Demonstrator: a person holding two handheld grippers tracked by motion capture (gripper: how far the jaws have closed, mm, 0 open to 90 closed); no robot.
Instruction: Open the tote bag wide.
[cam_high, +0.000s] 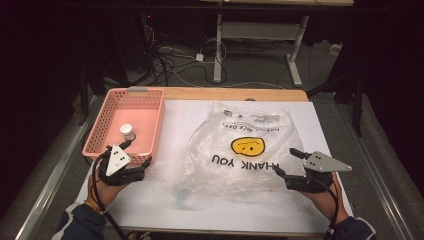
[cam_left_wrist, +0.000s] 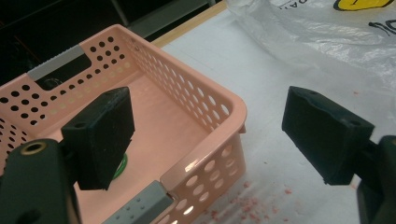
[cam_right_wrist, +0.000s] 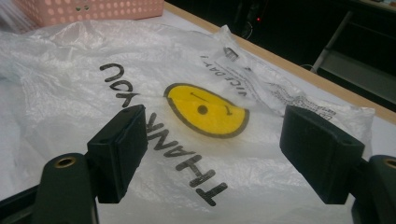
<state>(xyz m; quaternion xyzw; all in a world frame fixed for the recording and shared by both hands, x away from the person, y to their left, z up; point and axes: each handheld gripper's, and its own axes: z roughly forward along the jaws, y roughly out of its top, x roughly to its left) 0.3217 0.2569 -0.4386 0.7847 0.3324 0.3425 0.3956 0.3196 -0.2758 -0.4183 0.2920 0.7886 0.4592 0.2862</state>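
A clear plastic bag (cam_high: 240, 145) with a yellow smiley and "THANK YOU" print lies crumpled in the middle of the table. My right gripper (cam_high: 289, 162) stands open at the bag's right edge. In the right gripper view its jaws (cam_right_wrist: 212, 158) stand wide apart over the printed bag (cam_right_wrist: 205, 109), with nothing between them. A pink perforated basket (cam_high: 150, 107) sits at the left with a small white-capped container (cam_high: 127, 131) inside. My left gripper (cam_high: 137, 152) is open at the basket's near right corner (cam_left_wrist: 219, 100). A green-rimmed round thing (cam_left_wrist: 122, 165) is mostly hidden behind the left pad.
A white sheet (cam_high: 165, 200) covers the wooden table (cam_high: 235, 93). Red specks (cam_left_wrist: 243, 205) dot the sheet beside the basket. Beyond the far edge are cables (cam_high: 170, 62) on the floor and the legs of another desk (cam_high: 218, 50).
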